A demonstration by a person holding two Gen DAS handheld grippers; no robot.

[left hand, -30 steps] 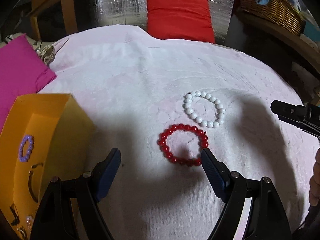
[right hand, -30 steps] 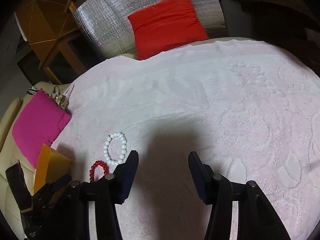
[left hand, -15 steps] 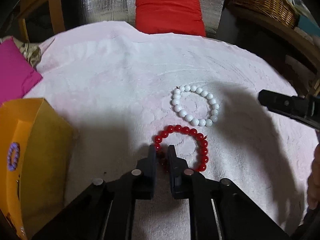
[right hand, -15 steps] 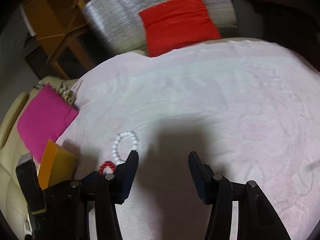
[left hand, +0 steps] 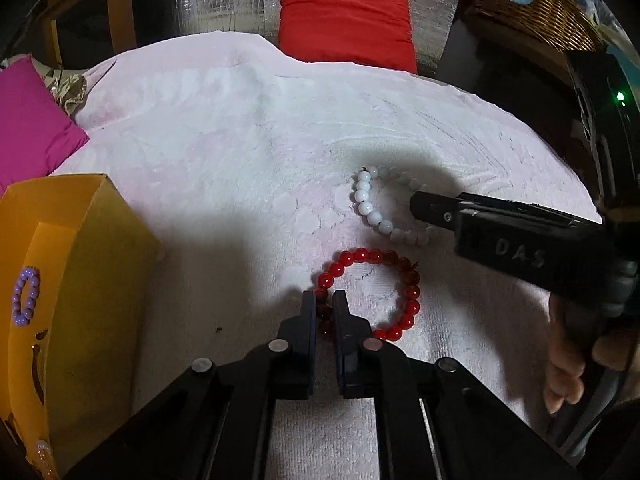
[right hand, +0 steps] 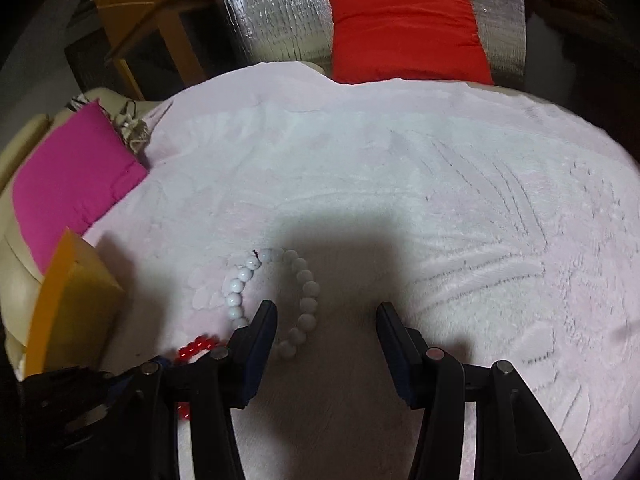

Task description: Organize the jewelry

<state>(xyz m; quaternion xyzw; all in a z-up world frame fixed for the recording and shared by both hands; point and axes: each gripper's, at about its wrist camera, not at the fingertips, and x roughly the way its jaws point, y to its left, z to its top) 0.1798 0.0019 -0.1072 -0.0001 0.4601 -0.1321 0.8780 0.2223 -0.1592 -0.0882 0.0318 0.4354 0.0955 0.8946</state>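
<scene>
Left of the left hand-held gripper sits the yellow box. That gripper pinches the red bracelet on the pink blanket. The right hand-held gripper hangs half open, its left finger inside the white bracelet, nothing gripped.

A pale pink blanket carries a red bracelet, a white bracelet just beyond it, and an orange box left.
</scene>
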